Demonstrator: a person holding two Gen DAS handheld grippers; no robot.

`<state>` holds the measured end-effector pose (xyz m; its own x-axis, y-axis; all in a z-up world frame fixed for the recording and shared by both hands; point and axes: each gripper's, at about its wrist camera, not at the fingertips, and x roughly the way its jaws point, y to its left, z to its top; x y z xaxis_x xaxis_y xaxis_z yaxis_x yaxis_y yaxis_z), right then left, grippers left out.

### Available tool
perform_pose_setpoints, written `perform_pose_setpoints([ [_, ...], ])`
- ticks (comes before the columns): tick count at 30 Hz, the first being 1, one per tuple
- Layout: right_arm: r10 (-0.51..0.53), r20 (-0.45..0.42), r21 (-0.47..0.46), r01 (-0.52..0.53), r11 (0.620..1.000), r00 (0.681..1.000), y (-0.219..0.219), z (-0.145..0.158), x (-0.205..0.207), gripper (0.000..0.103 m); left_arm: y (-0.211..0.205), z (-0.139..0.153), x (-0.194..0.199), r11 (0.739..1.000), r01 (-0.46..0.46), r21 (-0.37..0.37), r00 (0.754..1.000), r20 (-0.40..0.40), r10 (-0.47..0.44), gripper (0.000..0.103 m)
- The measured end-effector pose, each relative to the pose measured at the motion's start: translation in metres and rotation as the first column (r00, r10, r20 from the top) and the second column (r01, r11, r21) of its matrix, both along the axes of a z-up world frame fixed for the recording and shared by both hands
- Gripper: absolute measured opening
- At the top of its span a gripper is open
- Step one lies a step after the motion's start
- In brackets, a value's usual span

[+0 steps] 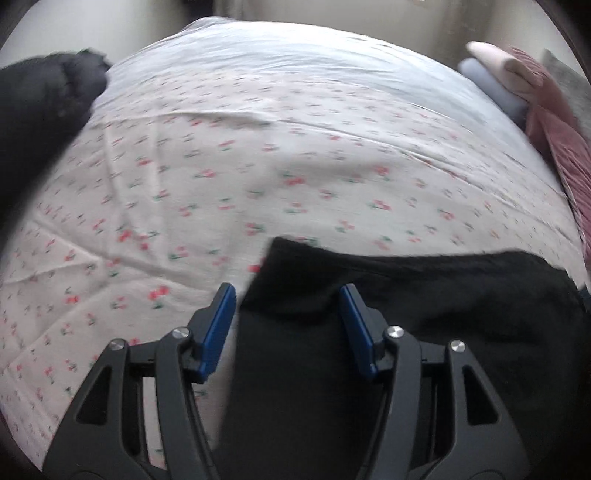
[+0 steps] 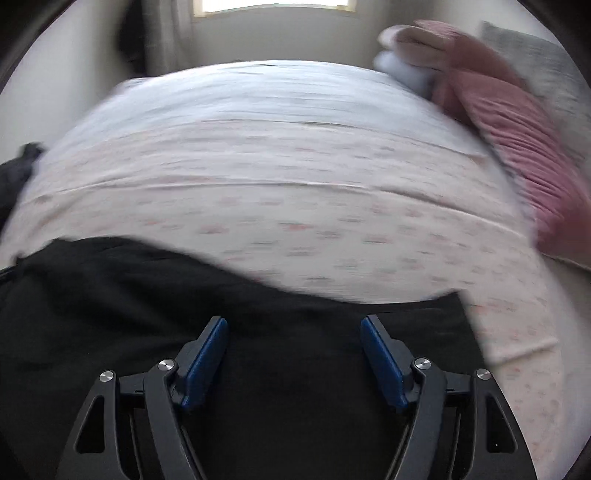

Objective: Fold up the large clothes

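Note:
A black garment (image 1: 424,295) lies flat on the near part of the bed, over a cherry-print sheet (image 1: 221,166). My left gripper (image 1: 288,295) is open, its blue pads (image 1: 221,325) spread over the garment's left corner. The same black garment (image 2: 147,295) fills the lower part of the right wrist view. My right gripper (image 2: 293,325) is open above it, near its far edge. Nothing sits between either pair of fingers. The right wrist view is blurred by motion.
A second dark garment (image 1: 44,107) is heaped at the bed's left edge. A pink ribbed pillow (image 2: 517,147), a grey pillow (image 2: 546,62) and folded pale clothes (image 1: 495,70) sit at the right. A window (image 2: 273,5) is beyond the bed.

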<state>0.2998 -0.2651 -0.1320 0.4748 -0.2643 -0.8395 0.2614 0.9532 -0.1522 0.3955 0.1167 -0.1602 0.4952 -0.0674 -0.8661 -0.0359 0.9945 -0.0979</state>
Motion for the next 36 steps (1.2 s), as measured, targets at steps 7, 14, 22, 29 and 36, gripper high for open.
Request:
perform_pose_setpoints([
  [7, -0.179, 0.015, 0.064, 0.178, 0.982, 0.984, -0.078, -0.014, -0.040, 0.074, 0.017, -0.020, -0.014, 0.999, -0.010, 0.043, 1.000, 0.007, 0.010, 0.072],
  [14, -0.384, 0.024, 0.234, 0.368, 0.900, 0.923, -0.143, -0.008, -0.105, 0.074, 0.055, -0.014, -0.022, 0.993, -0.117, -0.006, 0.993, -0.028, 0.117, 0.074],
  [22, -0.297, 0.123, 0.170, 0.274, 0.947, 0.947, -0.108, 0.056, -0.160, 0.076, 0.043, 0.035, -0.083, 0.997, -0.074, -0.036, 0.997, -0.018, 0.073, 0.083],
  [29, -0.241, 0.160, 0.176, 0.212, 0.961, 0.957, -0.057, 0.104, -0.207, 0.077, 0.000, 0.074, -0.144, 1.000, 0.018, -0.018, 1.000, -0.009, -0.018, 0.093],
  [36, -0.223, 0.162, 0.226, 0.184, 0.957, 0.961, -0.005, 0.119, -0.240, 0.084, -0.037, 0.098, -0.200, 0.997, 0.072, 0.019, 0.997, 0.008, -0.073, 0.095],
])
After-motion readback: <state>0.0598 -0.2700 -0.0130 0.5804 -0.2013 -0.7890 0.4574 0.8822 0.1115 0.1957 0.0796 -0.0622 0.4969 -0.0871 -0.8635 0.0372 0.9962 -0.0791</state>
